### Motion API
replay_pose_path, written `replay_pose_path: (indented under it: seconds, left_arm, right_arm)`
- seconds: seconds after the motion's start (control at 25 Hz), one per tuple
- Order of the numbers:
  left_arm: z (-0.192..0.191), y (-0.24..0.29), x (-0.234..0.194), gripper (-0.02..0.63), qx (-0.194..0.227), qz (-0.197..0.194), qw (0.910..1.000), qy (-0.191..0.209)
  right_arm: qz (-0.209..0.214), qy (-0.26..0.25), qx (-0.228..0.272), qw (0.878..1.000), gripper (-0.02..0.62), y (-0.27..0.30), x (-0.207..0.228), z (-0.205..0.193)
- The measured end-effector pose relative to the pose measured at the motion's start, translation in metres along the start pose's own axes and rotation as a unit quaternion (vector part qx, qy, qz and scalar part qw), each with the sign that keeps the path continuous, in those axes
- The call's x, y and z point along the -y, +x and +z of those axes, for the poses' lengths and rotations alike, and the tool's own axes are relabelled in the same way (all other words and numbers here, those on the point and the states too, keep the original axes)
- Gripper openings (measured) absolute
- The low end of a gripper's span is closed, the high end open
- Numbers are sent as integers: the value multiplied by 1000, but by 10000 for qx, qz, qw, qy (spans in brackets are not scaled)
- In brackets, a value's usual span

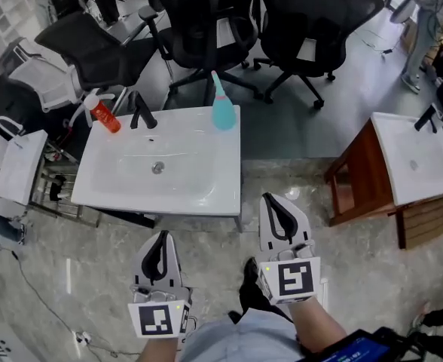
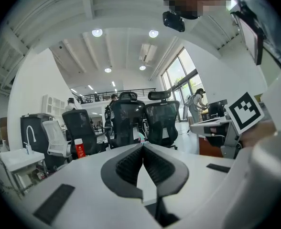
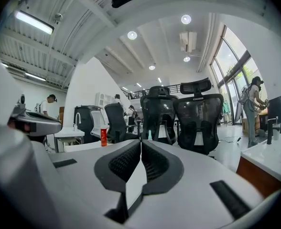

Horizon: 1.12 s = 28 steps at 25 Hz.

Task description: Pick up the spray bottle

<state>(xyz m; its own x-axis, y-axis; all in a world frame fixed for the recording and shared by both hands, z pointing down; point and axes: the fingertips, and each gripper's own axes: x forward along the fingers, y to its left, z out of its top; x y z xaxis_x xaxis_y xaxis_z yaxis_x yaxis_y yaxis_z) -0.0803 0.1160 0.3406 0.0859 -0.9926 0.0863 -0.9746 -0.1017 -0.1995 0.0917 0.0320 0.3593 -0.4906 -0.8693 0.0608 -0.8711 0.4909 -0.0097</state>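
Note:
A red spray bottle with a white trigger head stands at the back left corner of a white sink, beside a black tap. My left gripper and right gripper are both short of the sink's near edge, well apart from the bottle. Both are shut with nothing between the jaws. In the left gripper view the bottle shows small, left of my shut left gripper. In the right gripper view the bottle sits left of my shut right gripper.
A teal bottle with a pointed nozzle stands at the sink's back right corner. Black office chairs crowd behind the sink. A second sink on a wooden stand is to the right. A small white basin is at the left.

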Motion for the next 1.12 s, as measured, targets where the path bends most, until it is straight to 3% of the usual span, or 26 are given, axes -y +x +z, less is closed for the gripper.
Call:
replay_pose_path:
  seconds: [0.2, 0.4, 1.12]
  left_arm:
    - [29, 59, 0, 16, 162, 3, 9998, 130]
    - [47, 92, 4, 15, 299, -49, 9994, 143]
    - [40, 191, -57, 15, 354, -155, 9992, -142]
  right_arm:
    - [-131, 12, 323, 9994, 21, 39, 40, 24]
    - [-70, 35, 287, 9996, 21, 64, 57, 34]
    - [129, -93, -229, 9996, 26, 176, 45, 19]
